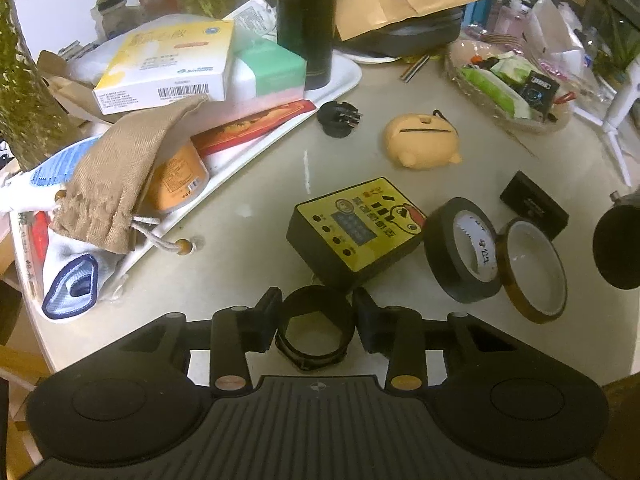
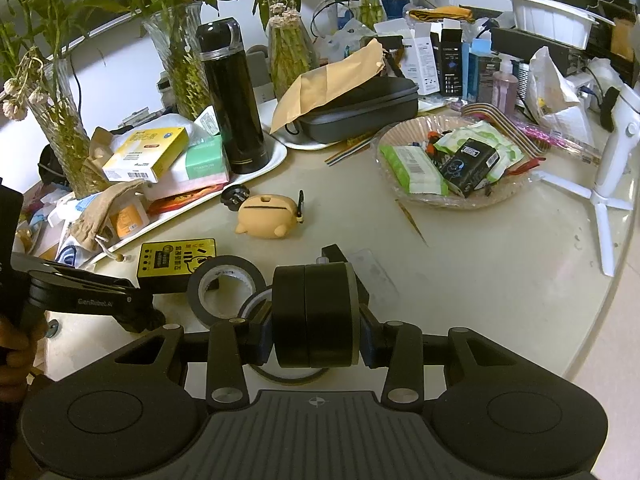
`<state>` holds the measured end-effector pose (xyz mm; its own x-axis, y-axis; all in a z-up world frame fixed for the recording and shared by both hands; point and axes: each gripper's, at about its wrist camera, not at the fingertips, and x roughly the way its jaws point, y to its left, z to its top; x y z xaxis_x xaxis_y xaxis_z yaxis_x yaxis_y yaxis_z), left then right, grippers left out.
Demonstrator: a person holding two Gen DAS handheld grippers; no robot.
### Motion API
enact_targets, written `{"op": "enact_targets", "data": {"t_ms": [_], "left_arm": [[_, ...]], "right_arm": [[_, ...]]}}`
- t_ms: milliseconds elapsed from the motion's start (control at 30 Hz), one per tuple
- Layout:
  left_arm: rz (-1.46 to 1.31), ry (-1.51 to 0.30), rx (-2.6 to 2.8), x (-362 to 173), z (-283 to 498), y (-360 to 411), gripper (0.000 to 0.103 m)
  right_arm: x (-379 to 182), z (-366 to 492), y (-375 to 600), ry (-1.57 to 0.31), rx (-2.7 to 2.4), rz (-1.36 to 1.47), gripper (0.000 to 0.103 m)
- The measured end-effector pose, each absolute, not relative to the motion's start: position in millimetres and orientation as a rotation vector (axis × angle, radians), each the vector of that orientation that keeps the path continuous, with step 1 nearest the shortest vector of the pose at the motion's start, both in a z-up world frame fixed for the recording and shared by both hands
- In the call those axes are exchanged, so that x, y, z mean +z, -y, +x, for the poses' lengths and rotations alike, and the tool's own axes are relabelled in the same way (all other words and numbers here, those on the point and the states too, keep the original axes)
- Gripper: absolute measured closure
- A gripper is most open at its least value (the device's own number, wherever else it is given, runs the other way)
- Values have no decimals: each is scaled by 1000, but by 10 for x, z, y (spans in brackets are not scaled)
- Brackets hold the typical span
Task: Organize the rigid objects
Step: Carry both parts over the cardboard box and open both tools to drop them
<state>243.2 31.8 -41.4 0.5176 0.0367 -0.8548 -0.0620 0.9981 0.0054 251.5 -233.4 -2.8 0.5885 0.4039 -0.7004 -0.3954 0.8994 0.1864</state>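
Your left tongs (image 1: 315, 322) pinch a short black ring (image 1: 316, 330) just off the tabletop (image 1: 256, 184), ready for sorting. Your right tongs (image 2: 316, 322) clamp a black puck-shaped case (image 2: 316, 314), with tape rolls (image 2: 226, 286) just beyond.

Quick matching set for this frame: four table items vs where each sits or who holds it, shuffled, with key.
1. black ring
2. black puck
3. yellow-labelled box
4. black flask

A. upright on the white tray
B. flat on the table, beside the black tape roll
C. between the right gripper fingers
D. between the left gripper fingers

Pairs: 1-D, 2-C, 3-B, 4-A
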Motion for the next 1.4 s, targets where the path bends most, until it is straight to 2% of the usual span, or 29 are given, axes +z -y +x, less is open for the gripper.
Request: {"op": "enact_targets", "data": {"t_ms": [633, 967, 1400], "left_arm": [[-74, -880, 8, -98, 2150, -364, 65], [-1, -738, -51, 241, 1868, -67, 65], [8, -698, -120, 408, 1528, 193, 65]], "right_arm": [[-2, 2433, 2255, -801, 471, 12, 59], [173, 2258, 2221, -760, 507, 48, 59], [382, 1868, 2332, -728, 538, 104, 59]]}}
